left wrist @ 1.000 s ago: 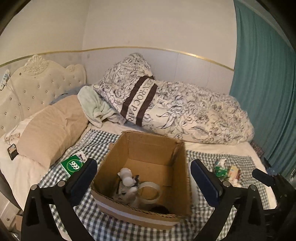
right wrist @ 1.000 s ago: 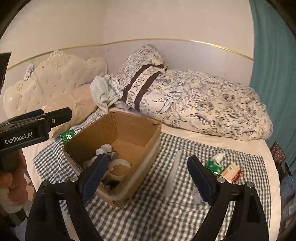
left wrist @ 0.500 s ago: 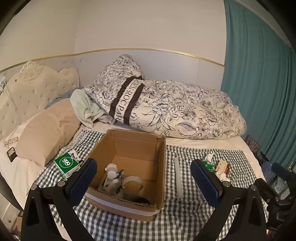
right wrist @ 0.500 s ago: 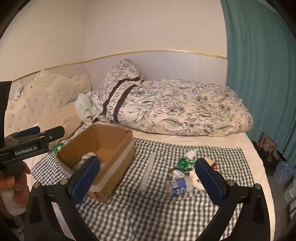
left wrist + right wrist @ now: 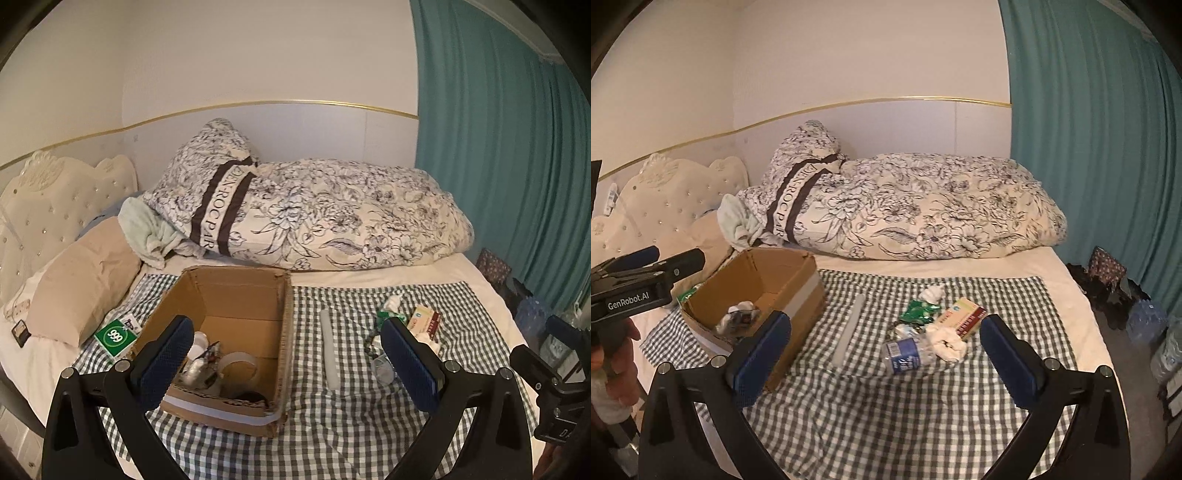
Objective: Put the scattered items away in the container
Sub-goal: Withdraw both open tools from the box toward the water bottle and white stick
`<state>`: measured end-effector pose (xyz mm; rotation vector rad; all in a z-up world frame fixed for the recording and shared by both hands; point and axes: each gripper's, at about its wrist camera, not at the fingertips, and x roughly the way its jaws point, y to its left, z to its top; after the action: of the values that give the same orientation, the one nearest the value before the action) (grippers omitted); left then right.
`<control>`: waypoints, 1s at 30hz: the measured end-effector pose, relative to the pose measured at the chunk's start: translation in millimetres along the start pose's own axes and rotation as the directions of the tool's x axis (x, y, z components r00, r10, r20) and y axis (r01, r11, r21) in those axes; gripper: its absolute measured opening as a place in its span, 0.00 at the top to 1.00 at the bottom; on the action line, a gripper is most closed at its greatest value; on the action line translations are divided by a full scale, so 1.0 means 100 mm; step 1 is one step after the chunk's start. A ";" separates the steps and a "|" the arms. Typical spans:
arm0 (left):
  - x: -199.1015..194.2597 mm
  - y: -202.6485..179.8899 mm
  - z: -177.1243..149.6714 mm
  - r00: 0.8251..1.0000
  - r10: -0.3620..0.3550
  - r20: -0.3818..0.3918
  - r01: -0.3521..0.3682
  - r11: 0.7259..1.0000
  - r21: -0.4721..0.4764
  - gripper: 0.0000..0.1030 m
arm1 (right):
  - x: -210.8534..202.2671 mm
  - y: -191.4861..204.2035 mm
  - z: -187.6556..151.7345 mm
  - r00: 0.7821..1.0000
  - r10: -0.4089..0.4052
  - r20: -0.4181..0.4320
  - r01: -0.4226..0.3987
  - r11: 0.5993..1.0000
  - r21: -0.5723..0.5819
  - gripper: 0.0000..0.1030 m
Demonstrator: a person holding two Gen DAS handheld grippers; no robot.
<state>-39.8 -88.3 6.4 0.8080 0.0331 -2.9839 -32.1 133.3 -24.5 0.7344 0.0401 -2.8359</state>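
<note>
An open cardboard box (image 5: 243, 295) (image 5: 768, 275) stands on the checked cloth (image 5: 332, 435) (image 5: 886, 406) and holds a tape roll (image 5: 238, 363) and small bottles. Right of it lie a pale tube (image 5: 328, 352) (image 5: 849, 332), a crushed plastic bottle (image 5: 905, 354), a crumpled tissue (image 5: 947, 341), a green packet (image 5: 918, 310) and a cream and red carton (image 5: 424, 319) (image 5: 964, 314). My left gripper (image 5: 288, 363) hangs open before the box. My right gripper (image 5: 884, 352) is open wide, empty, near the bottle. A green box (image 5: 114, 336) lies left of the cardboard box.
A floral duvet (image 5: 332, 218) and a beige pillow (image 5: 81, 280) fill the back of the bed. The tufted headboard (image 5: 44, 206) is at the left, a teal curtain (image 5: 509, 147) at the right. Bags and water bottles (image 5: 1145, 317) crowd the floor beside the bed.
Both grippers have moved to the right and back from the box, so the scattered items come into view. The right gripper's jaws have widened a little.
</note>
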 end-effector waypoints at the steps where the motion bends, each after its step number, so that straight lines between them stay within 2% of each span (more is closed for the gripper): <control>1: 0.01 -0.03 0.00 1.000 -0.003 -0.001 0.003 1.000 0.005 0.00 | -0.01 -0.04 -0.01 1.000 -0.003 0.002 0.003 1.000 0.003 0.00; 16: 0.30 -0.49 -0.18 0.995 -0.077 -0.064 0.080 0.995 0.052 0.00 | 0.07 -0.51 -0.21 0.999 -0.019 -0.046 0.023 0.996 0.082 0.00; 30: 0.84 -0.69 -0.43 0.979 -0.086 -0.184 0.102 0.992 0.079 0.00 | 0.53 -0.77 -0.46 0.989 0.006 -0.146 0.010 0.994 0.113 0.00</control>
<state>-94.6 -22.0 -72.9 1.1153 -0.0560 -3.0074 -71.3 201.9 -92.4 0.9654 -0.0981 -2.7994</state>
